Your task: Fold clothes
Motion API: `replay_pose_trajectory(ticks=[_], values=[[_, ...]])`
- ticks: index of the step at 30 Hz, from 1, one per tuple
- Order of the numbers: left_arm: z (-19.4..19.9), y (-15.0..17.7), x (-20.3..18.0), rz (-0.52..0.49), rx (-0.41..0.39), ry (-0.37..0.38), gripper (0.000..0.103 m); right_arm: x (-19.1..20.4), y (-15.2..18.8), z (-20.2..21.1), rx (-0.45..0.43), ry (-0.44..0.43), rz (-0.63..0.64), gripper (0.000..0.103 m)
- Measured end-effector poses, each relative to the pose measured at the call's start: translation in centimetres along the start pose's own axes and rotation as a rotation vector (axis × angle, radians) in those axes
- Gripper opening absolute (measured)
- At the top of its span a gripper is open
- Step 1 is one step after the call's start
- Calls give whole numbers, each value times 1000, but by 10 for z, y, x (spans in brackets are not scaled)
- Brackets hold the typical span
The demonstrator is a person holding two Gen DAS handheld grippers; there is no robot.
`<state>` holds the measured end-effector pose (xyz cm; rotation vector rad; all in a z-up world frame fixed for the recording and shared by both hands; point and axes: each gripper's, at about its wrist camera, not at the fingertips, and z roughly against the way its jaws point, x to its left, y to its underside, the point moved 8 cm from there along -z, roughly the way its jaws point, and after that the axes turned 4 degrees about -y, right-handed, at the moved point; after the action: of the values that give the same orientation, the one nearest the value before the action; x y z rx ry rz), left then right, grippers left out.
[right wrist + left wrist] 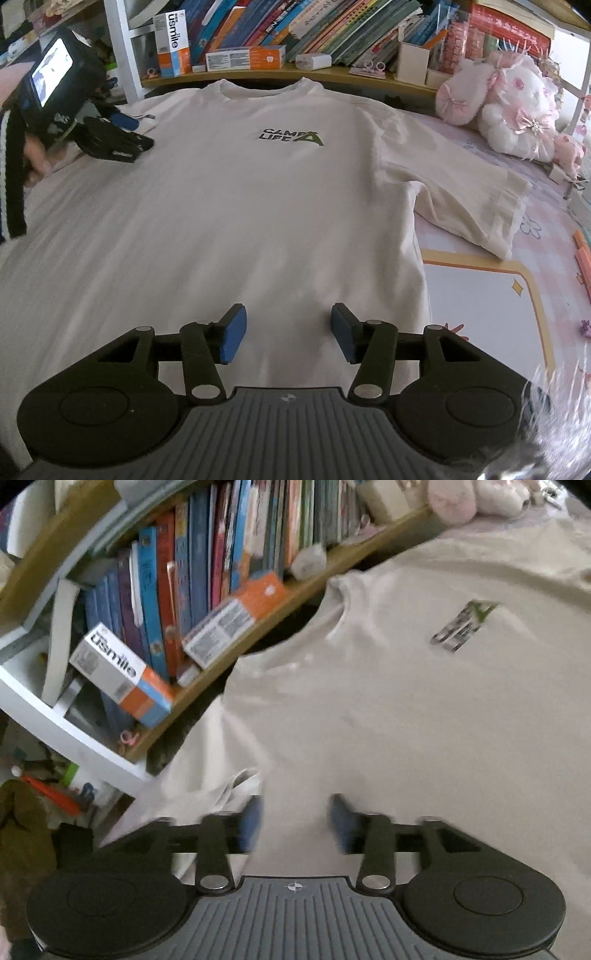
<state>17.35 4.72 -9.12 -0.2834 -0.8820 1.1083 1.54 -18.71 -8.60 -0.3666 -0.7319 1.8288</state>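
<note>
- A cream T-shirt (258,192) is spread flat, front up, on a bed, collar toward a bookshelf (295,29); its right sleeve (472,199) is laid out sideways, which would suit folding.
- The right gripper (288,332) is held low over the hem, fingers wide, nothing between them.
- The left gripper (295,821) is held by the shirt's left shoulder, fingers apart, cloth beneath them, none pinched.

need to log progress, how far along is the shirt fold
Done: the shirt lies spread flat, print up. In hand: nothing; the left gripper and right gripper are open above it, left near a sleeve. Left: every fold.
</note>
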Motion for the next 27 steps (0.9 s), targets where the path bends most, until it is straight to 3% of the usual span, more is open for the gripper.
replay_pose_trajectory(ticks=[2,12,14,17,21,24,27], values=[[8,4,2,52,-12,33,82,0,1,1,-2,-7,8,51],[47,25,15,322,-67,185,82,1,0,0,-8,-28,38,54],[45,32,38,412,-64,168,79,1,-1,0,-10,-31,42,54],[41,43,71,532,-55,140,61,1,-1,0,-6,-35,48,54],[32,47,96,535,-37,94,56,1,-1,0,-3,-37,51,54],[14,43,93,478,33,129,52,1,-1,0,-4,-35,50,54],[-10,41,108,574,101,153,48,2,-1,0,-2,-34,47,54]])
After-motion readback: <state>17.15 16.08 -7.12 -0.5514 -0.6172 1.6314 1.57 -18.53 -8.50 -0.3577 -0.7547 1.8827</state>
